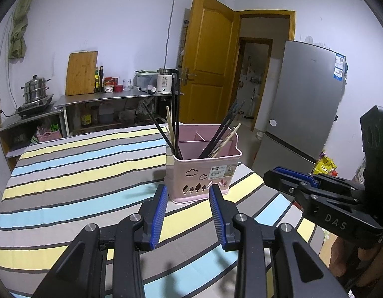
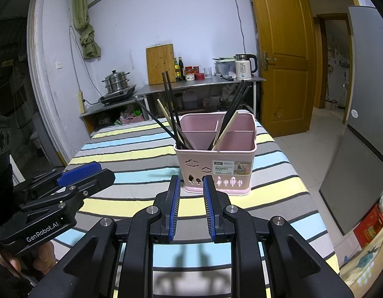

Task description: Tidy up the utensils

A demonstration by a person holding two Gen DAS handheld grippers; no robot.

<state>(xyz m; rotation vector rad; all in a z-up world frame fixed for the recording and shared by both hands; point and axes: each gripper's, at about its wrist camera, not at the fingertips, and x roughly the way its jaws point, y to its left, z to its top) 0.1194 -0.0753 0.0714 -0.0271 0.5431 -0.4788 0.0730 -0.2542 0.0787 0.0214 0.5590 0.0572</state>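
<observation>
Both hand-held grippers, left point(image 1: 189, 198) and right point(image 2: 191, 190), hover released and empty near the pink basket point(image 2: 216, 166) on the striped tabletop point(image 1: 79, 173); chopsticks point(image 2: 170, 114) already stand inside, none left outside.

The counter point(image 2: 131, 149) wears a cloth striped in grey, pale blue, soft yellow and white, with thin dark lines between the bands. The basket point(image 2: 216, 171) is pastel pink, with cloud and tree cut-outs on its front and a white label. Its chopsticks point(image 2: 170, 104) are mostly black, a few pale wood. Both tongs point(image 2: 191, 187) point(image 1: 189, 195) are black with ribbed blue pads.
</observation>
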